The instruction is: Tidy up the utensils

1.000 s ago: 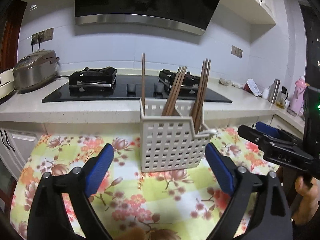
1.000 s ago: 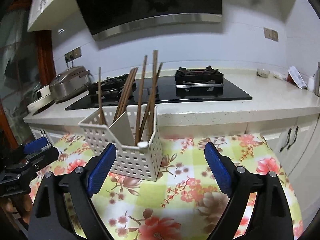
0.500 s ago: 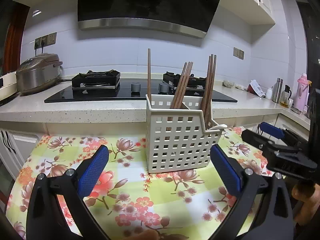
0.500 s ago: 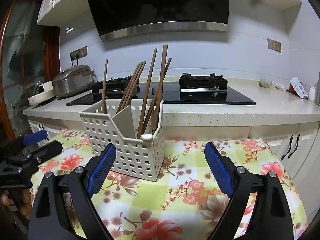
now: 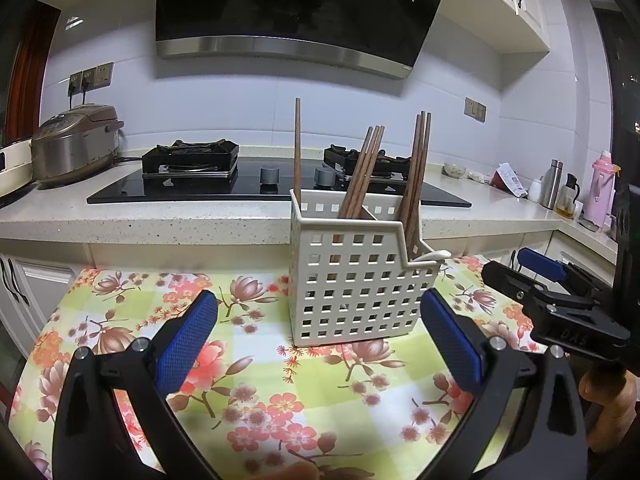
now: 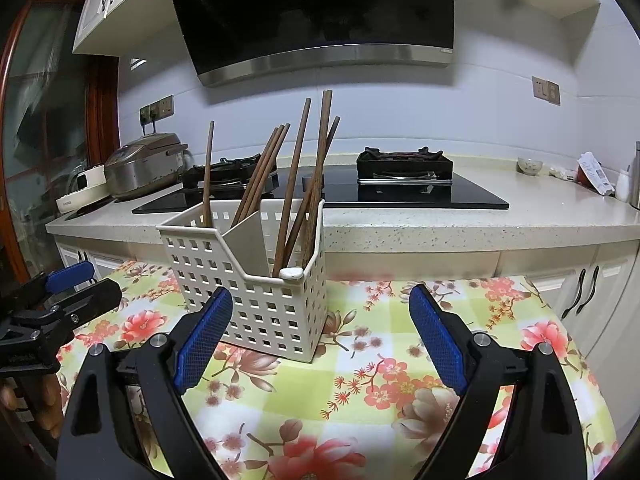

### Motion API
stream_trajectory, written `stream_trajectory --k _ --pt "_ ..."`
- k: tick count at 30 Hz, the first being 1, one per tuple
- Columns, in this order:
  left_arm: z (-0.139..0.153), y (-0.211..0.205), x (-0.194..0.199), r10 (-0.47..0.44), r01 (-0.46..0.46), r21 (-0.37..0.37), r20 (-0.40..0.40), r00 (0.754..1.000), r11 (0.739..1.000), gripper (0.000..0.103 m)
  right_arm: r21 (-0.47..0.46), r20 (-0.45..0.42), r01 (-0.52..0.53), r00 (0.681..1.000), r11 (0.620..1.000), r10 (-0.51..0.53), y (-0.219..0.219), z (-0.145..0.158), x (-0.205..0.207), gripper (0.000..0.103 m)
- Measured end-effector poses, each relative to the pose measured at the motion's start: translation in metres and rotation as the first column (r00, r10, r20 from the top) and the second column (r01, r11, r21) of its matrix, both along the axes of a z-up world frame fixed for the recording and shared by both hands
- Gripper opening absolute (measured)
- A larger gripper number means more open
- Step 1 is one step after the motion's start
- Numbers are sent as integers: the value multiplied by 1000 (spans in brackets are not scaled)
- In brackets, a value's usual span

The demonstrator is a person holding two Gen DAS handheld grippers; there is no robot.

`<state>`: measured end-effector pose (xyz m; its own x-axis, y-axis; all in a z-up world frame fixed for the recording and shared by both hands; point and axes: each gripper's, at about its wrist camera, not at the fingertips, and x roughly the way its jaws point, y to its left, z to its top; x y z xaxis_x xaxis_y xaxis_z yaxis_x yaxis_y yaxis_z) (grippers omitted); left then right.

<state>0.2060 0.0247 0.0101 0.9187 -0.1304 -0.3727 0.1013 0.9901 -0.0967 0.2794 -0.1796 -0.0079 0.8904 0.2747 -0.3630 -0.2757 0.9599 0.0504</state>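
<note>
A white perforated utensil basket (image 5: 356, 280) stands upright on the floral tablecloth (image 5: 280, 392); it also shows in the right wrist view (image 6: 256, 288). Several brown wooden chopsticks (image 5: 362, 168) stand in its compartments, one alone at the left (image 5: 297, 148); they show in the right wrist view too (image 6: 296, 176). A white spoon handle (image 6: 291, 273) rests on the rim. My left gripper (image 5: 318, 328) is open and empty, just in front of the basket. My right gripper (image 6: 320, 324) is open and empty, beside the basket's right corner.
Behind the table runs a stone counter (image 5: 160, 216) with a black gas hob (image 5: 240, 184). A rice cooker (image 5: 76, 144) sits at the left. Bottles and a pink flask (image 5: 600, 188) stand at the right. A range hood (image 5: 296, 12) hangs above.
Both grippers have drawn back and levelled, so the basket sits a little farther off and more upright in view. Both stay open and empty. The basket has not moved.
</note>
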Motion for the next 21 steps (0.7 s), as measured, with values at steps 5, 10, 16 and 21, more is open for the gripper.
stream_trajectory --k 5,10,16,21 --pt "1 0 -1 1 -1 -2 3 1000 1000 98 -2 0 -1 1000 1000 1 0 0 0 84" --pt "0 0 -1 -1 1 -2 3 1000 1000 98 -3 -1 -2 1000 1000 2 0 1 0 84" --pt "1 -1 -3 -4 4 0 8 1000 1000 98 -1 1 1 1000 1000 -1 0 1 0 84" --pt "2 -1 -3 -6 6 -1 12 1000 1000 98 -2 3 -1 1000 1000 1 0 1 -1 84"
